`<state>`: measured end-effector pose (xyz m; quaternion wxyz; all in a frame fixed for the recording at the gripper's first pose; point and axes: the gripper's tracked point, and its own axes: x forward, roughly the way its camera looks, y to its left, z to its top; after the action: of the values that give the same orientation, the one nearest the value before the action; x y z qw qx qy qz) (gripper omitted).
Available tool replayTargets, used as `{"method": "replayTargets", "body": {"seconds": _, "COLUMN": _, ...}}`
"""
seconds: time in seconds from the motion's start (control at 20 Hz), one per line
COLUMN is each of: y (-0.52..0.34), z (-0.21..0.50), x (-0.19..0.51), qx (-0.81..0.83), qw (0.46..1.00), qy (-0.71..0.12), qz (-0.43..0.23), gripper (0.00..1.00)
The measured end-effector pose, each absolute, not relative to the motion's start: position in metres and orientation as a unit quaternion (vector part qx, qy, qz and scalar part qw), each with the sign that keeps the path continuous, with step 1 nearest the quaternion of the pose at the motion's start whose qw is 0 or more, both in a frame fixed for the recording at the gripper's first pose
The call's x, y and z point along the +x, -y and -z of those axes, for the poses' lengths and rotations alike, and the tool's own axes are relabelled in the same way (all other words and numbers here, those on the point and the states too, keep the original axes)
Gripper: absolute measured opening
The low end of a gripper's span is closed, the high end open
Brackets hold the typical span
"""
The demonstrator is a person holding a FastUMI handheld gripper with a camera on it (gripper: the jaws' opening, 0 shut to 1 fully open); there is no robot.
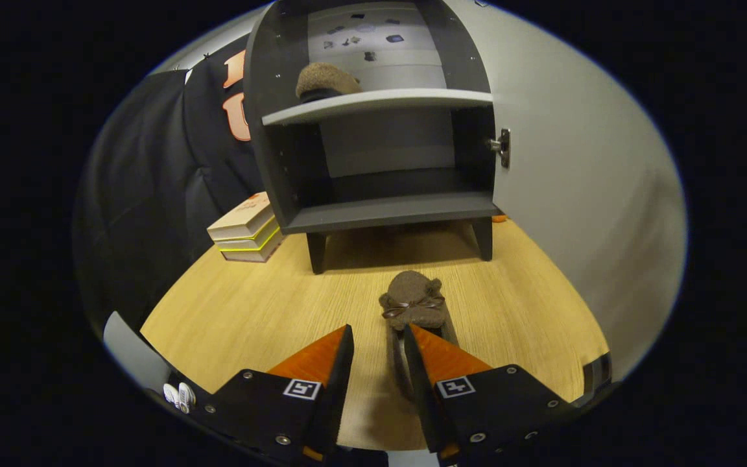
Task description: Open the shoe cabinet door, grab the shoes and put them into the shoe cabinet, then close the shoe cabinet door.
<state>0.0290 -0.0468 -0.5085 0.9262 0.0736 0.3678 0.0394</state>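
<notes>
On the pale wooden tabletop (231,311), before the open dark-grey shoe cabinet (380,130): brown fuzzy slipper with bow (412,301) just ahead of spread gripper (377,337). Straddle heel squarely, then pinch.

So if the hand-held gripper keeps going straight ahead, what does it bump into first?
Probably the brown slipper on the wooden table. The hand-held gripper is open, with the slipper just ahead and its heel end by the right finger. Beyond it stands the open shoe cabinet.
</notes>
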Motion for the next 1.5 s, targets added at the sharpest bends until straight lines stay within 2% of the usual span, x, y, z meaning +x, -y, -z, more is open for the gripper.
{"method": "replayTargets", "body": {"seconds": 0.3, "y": 0.042, "z": 0.570, "x": 0.040, "qx": 0.041, "qw": 0.918, "qy": -0.392, "qz": -0.042, "gripper": 0.50}}
{"method": "replayTargets", "body": {"seconds": 0.55, "y": 0.037, "z": 0.591, "x": 0.068, "qx": 0.027, "qw": 0.924, "qy": -0.380, "qz": -0.030, "gripper": 0.43}}
{"method": "replayTargets", "body": {"seconds": 0.75, "y": 0.041, "z": 0.600, "x": 0.086, "qx": 0.035, "qw": 0.926, "qy": -0.377, "qz": -0.012, "gripper": 0.29}}
{"method": "replayTargets", "body": {"seconds": 0.8, "y": 0.039, "z": 0.600, "x": 0.089, "qx": 0.038, "qw": 0.924, "qy": -0.379, "qz": -0.014, "gripper": 0.18}}
{"method": "replayTargets", "body": {"seconds": 0.9, "y": 0.039, "z": 0.595, "x": 0.093, "qx": 0.044, "qw": 0.920, "qy": -0.389, "qz": -0.015, "gripper": 0.09}}
{"method": "replayTargets", "body": {"seconds": 1.2, "y": 0.053, "z": 0.515, "x": 0.125, "qx": 0.061, "qw": 0.934, "qy": -0.352, "qz": -0.011, "gripper": 0.07}}
{"method": "replayTargets", "body": {"seconds": 1.5, "y": 0.069, "z": 0.367, "x": 0.156, "qx": 0.036, "qw": 0.959, "qy": -0.280, "qz": 0.013, "gripper": 0.07}}
